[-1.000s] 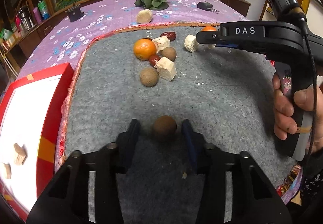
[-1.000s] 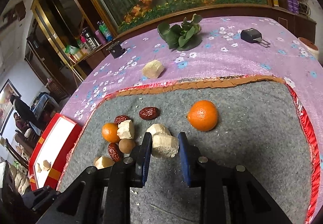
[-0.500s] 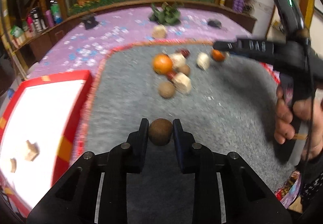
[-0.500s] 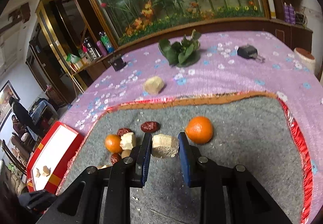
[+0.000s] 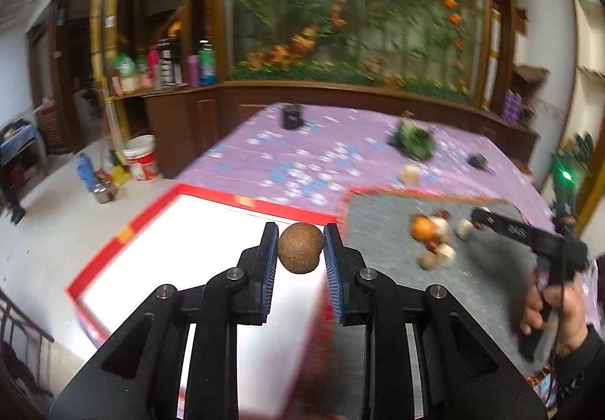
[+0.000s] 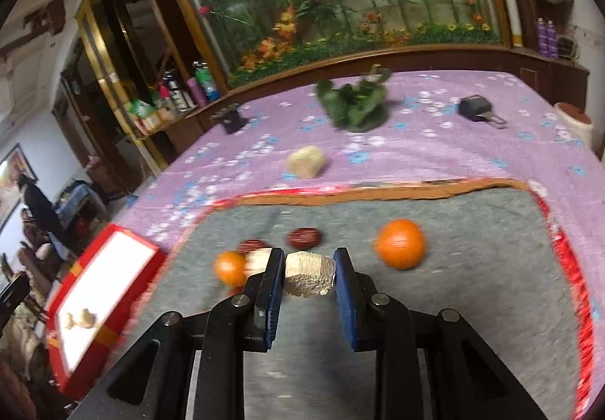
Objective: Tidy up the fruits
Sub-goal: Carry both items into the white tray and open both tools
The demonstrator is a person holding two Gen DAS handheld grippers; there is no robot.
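Observation:
My left gripper (image 5: 300, 244) is shut on a round brown fruit (image 5: 300, 248) and holds it in the air over the red-rimmed white box (image 5: 181, 231). My right gripper (image 6: 308, 268) is shut on a pale cream chunk (image 6: 309, 278), lifted above the grey mat (image 6: 472, 268). On the mat lie a large orange (image 6: 400, 243), a small orange (image 6: 229, 267), two dark red dates (image 6: 304, 237) and more pale pieces. In the left wrist view the right gripper (image 5: 529, 236) and the hand holding it (image 5: 556, 310) stand over the mat's right side, beside the fruit pile (image 5: 431, 234).
The red box (image 6: 102, 291) holds two small pale pieces (image 6: 79, 318). On the purple flowered cloth (image 6: 416, 140) lie another cream chunk (image 6: 306, 162), a green leafy plant (image 6: 353, 106) and two black devices (image 6: 476, 106). Beyond the table's left edge is floor with a white bucket (image 5: 141, 159).
The left gripper closed on the brown fruit, lifted it off the mat and swung left over the red box. The right gripper raised the cream chunk slightly.

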